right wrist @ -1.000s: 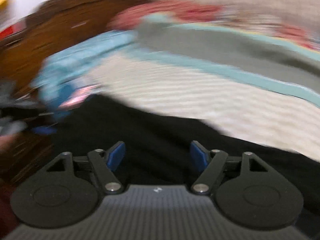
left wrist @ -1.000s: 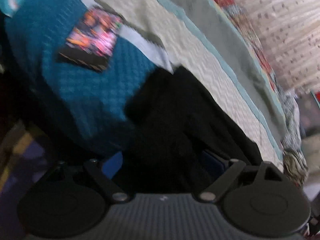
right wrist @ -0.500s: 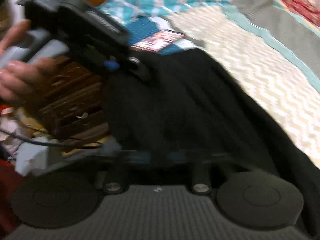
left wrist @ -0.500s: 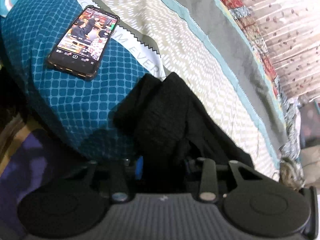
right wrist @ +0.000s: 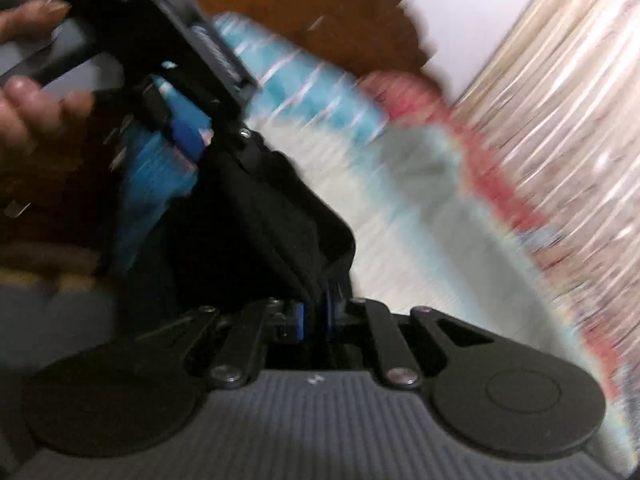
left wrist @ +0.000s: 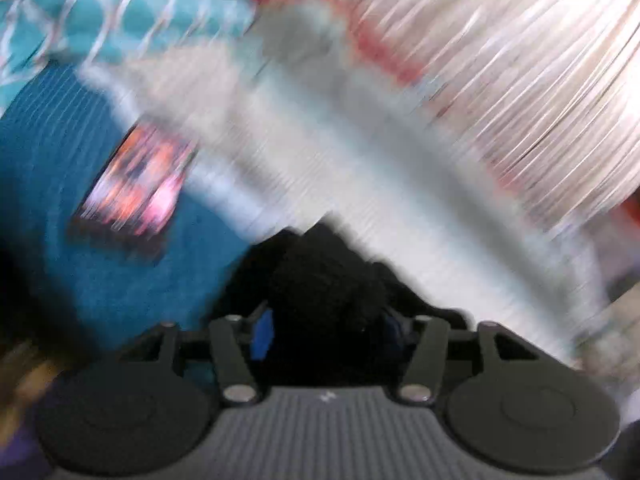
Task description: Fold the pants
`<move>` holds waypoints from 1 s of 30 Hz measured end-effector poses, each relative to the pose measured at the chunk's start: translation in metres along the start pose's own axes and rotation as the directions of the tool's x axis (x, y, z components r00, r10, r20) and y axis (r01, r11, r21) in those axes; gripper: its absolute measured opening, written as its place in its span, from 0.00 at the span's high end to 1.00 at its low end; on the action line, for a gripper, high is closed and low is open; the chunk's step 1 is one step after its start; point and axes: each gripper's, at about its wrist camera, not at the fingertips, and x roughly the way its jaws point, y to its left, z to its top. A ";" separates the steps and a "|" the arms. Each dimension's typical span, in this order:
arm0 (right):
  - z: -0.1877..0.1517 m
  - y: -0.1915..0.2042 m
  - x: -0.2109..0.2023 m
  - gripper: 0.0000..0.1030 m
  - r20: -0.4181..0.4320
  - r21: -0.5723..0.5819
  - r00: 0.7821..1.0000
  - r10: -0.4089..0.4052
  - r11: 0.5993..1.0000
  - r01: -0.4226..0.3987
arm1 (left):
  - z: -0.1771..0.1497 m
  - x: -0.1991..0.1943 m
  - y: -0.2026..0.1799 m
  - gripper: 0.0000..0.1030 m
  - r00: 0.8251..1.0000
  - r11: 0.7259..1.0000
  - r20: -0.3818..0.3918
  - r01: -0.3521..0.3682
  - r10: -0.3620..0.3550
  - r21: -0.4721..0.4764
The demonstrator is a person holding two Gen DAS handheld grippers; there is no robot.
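no text, label, brand or number can be read in either view. the lit phone [left wrist: 136,188] on the teal part of the bedspread [left wrist: 52,184] shows only a smear of colour, and the small pale mark [left wrist: 326,397] on the near gripper body is too tiny to tell.

Both wrist views close, angled down, sharing the bedspread [left wrist: 360,168]

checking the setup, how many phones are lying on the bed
1: the phone, screen lit, lies on the blue bedspread left of the black pants. Heavy blur could hide another.
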 end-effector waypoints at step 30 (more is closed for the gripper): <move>0.032 -0.033 -0.017 0.90 0.080 0.279 0.990 -0.115 0.956 0.088 | 0.031 -0.020 -0.038 0.79 0.923 0.935 0.151 0.349 -0.353 0.054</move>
